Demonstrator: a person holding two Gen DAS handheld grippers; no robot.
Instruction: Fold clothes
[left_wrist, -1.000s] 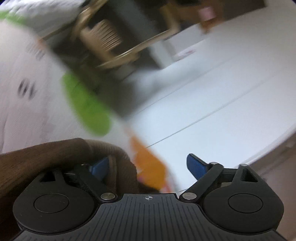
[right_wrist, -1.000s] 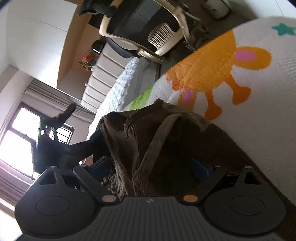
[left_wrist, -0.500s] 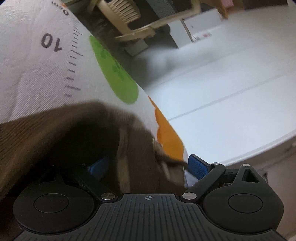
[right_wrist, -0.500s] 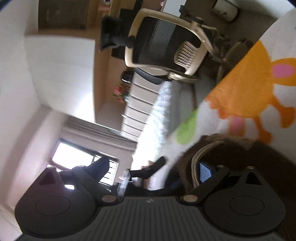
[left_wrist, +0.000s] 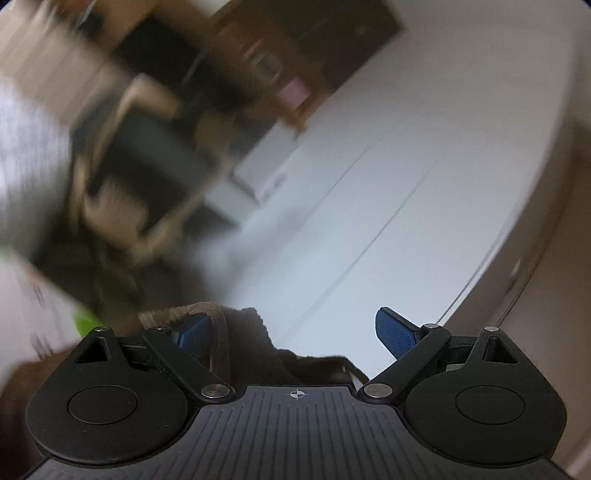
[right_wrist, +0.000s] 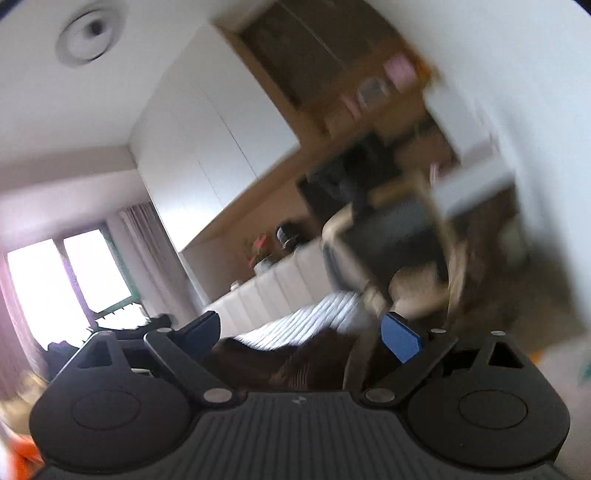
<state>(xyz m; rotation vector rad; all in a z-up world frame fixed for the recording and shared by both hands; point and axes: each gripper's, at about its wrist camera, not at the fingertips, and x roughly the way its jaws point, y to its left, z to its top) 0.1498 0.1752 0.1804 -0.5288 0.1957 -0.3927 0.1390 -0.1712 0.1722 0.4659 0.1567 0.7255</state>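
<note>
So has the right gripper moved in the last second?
Yes. The right gripper has tilted upward: the office chair sits lower in its view, ceiling now fills the top, and the brown garment shows only low between its fingers.

Both wrist views sit just behind their fingers, tilted upward into the room; beyond them each catches the same blurred office chair.

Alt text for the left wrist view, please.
The left gripper, jaws open, has brown corduroy garment bunched against its left blue pad. Beyond it, a heavily motion-blurred room: white wall panels, a blurred office chair.
</note>
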